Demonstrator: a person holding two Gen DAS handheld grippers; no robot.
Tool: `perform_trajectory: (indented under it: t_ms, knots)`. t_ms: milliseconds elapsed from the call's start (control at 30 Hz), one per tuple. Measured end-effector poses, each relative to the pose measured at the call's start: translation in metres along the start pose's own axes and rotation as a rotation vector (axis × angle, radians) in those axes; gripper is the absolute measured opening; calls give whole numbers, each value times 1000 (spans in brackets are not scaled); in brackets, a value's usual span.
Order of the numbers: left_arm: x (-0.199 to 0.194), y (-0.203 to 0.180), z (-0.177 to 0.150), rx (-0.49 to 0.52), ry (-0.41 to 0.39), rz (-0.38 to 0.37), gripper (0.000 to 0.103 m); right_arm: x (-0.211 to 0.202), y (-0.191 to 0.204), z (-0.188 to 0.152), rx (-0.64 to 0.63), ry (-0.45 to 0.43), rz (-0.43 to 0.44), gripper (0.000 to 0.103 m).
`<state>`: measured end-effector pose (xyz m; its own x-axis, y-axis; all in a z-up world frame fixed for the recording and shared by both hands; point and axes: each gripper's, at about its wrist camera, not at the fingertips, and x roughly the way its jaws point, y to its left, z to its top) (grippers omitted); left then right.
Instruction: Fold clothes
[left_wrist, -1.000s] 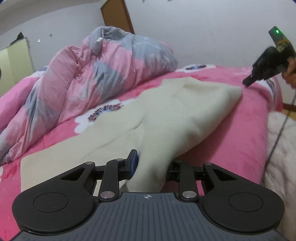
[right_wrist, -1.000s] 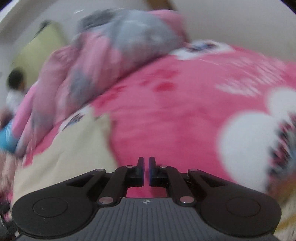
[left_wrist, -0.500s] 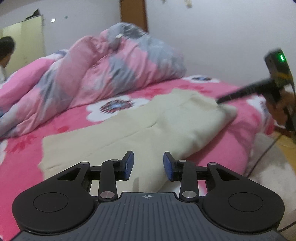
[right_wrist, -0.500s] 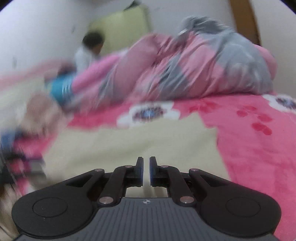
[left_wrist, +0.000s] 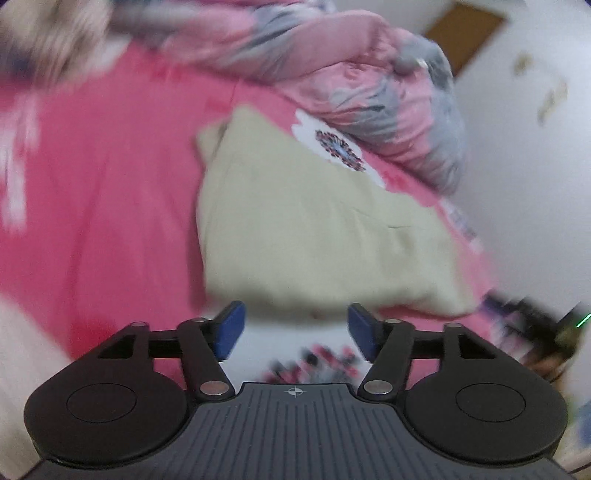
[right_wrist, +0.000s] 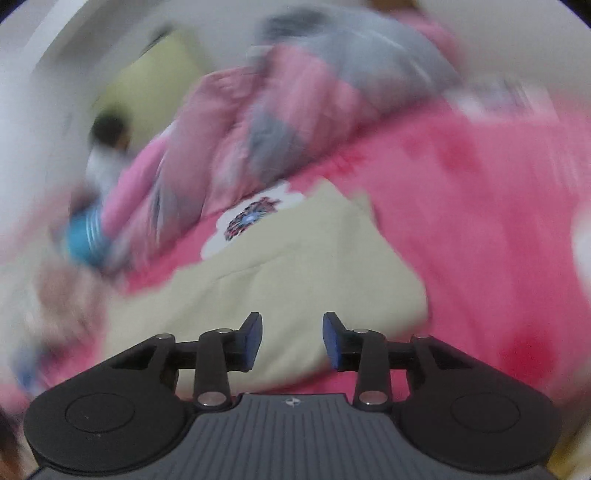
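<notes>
Both views motion-blurred; details soft. The pale cream fleece garment (left_wrist: 314, 229) lies on the bright pink bedspread with white flower prints (left_wrist: 103, 206), folded into a compact, roughly rectangular stack with a layered edge visible across its top; in the right wrist view the same garment (right_wrist: 295, 280) fills the centre just ahead of the tool. The left gripper (left_wrist: 293, 328) has its blue pads spread wide and the jaws are opening; nothing sits between them, only the white flower patch of the bedspread below, with the garment's near edge just beyond the tips. The right gripper (right_wrist: 291, 341) is also opening, pads parted with a clear gap; the cream fabric shows through that gap but the pads do not appear to press it, so the cloth reads as released rather than pinched. A crumpled pink-and-grey quilt (left_wrist: 369, 85) is heaped behind the garment near the white wall (left_wrist: 524, 184); a blurred person in a white top (right_wrist: 107, 151) sits at the far side in the right wrist view. Judgement on progress: at least one fold looks done, since the cloth lies doubled and flat with neither tool gripping it. What remains, if anything, is probably a further fold to reduce the stack or a squaring of its slightly uneven far corner; blur prevents confirming how many layers exist
</notes>
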<state>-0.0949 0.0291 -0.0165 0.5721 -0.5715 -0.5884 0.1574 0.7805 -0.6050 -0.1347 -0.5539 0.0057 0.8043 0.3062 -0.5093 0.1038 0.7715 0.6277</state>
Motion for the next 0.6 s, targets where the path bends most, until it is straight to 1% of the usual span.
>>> perform_trajectory:
  t_ms: [33,67,133,200,233,300,333,367,400,467,500,533,600]
  knots:
    - [3,6,-6,-53,-21,-5,79,0,-17,0,124,20,34,42]
    - [6,12,-10,-105,-46,1,84,3,-32,-2,220,31,48,42]
    - [15,25,-12,-214,-100,9,85,8,-60,-7,405,51,75,43]
    - [23,37,-8,-326,-153,-19,87,19,-72,-5,501,42,103,43]
    - [25,40,-6,-353,-185,-33,86,24,-77,-4,543,38,116,44]
    - [30,43,-1,-375,-242,-35,80,34,-78,0,562,32,123,48]
    - [32,42,1,-370,-258,-21,71,39,-80,2,575,26,117,48]
    - [35,42,3,-368,-270,-6,53,43,-84,2,603,18,116,46]
    - [39,42,4,-368,-273,10,47,47,-87,2,629,11,116,44]
    - [42,41,7,-361,-276,42,22,49,-90,1,662,0,122,42]
    - [42,41,9,-351,-283,51,19,49,-89,1,664,-6,121,38]
    - [39,41,12,-340,-294,58,10,48,-87,3,643,-12,117,34]
    - [29,38,18,-309,-327,59,8,45,-82,7,598,-25,112,23]
